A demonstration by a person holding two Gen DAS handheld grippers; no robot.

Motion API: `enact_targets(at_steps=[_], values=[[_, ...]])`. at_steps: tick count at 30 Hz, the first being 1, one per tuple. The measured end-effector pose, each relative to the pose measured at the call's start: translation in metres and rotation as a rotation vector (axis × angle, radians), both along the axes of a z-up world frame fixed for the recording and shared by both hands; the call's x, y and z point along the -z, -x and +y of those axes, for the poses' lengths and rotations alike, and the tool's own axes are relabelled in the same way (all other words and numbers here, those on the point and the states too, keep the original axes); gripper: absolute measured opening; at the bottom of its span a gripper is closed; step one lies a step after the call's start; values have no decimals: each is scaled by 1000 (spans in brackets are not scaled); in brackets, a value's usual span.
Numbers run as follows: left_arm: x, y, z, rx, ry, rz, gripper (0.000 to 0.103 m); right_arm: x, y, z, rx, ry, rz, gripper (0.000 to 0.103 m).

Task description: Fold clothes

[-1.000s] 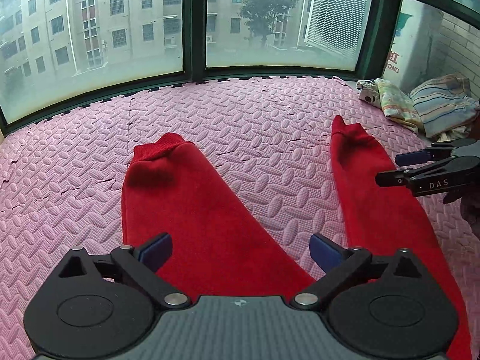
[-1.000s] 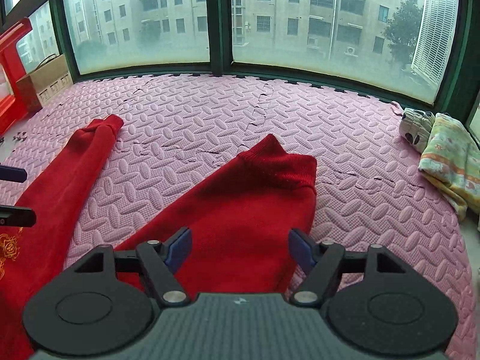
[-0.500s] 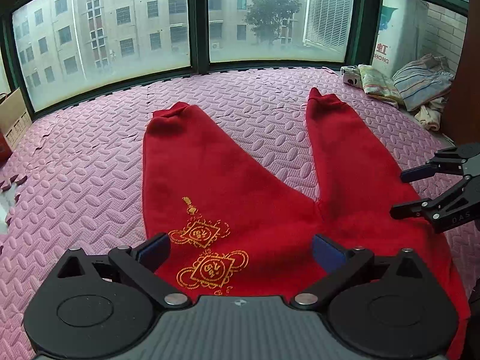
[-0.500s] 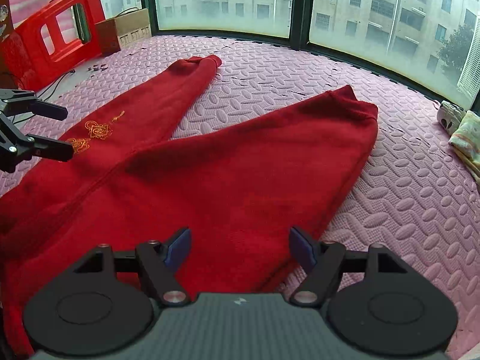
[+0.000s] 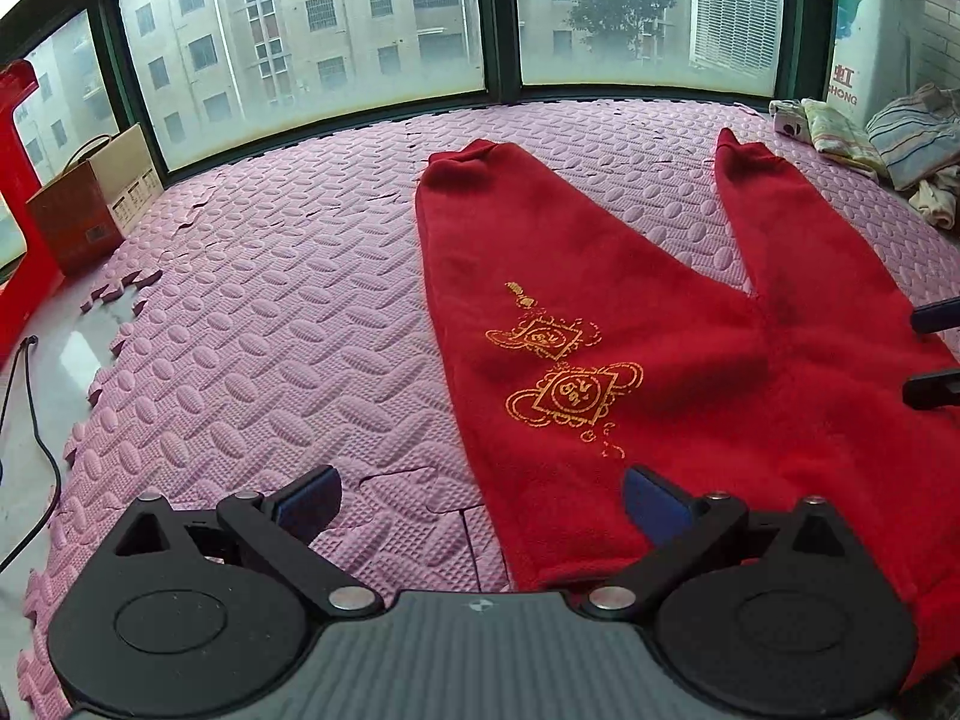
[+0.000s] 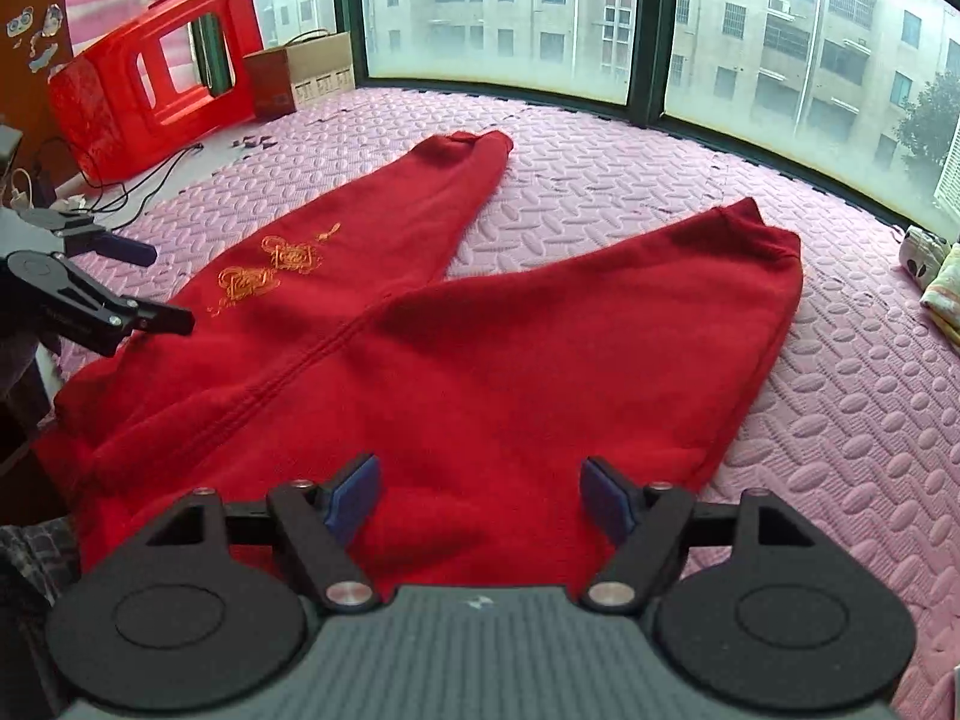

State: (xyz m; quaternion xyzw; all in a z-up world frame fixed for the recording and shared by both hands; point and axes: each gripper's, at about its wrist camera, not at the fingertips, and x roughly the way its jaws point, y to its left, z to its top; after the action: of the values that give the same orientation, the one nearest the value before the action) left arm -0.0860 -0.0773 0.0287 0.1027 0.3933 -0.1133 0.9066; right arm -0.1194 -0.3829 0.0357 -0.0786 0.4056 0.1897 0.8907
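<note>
The red pants look soft and floppy (legs spread flat); grab the waist. Left tongs and right tongs gape apart, holding nothing.

Pink foam mat covers the floor before me, some edge pieces loose at its left border. A cardboard box stands by the window; a red plastic stool lies tipped beside it. Black cables trail near the stool. Striped fabrics are heaped at far right.
</note>
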Motion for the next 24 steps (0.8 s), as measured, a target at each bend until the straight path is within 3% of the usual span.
enact_targets(at_steps=[5, 11, 18, 21, 24], values=[[-7, 6, 6, -19, 3, -4, 102, -4, 16, -3, 7, 2, -17, 79], [-20, 18, -14, 55, 60, -22, 103, -15, 25, 2, 7, -22, -51, 81], [1, 23, -15, 61, -31, -14, 103, 0, 35, 7, -23, 13, -14, 82], [0, 24, -6, 50, -17, -5, 103, -3, 44, 1, -18, 43, -11, 82], [-7, 27, -6, 54, -16, -12, 103, -9, 48, -5, -6, 11, -7, 82]])
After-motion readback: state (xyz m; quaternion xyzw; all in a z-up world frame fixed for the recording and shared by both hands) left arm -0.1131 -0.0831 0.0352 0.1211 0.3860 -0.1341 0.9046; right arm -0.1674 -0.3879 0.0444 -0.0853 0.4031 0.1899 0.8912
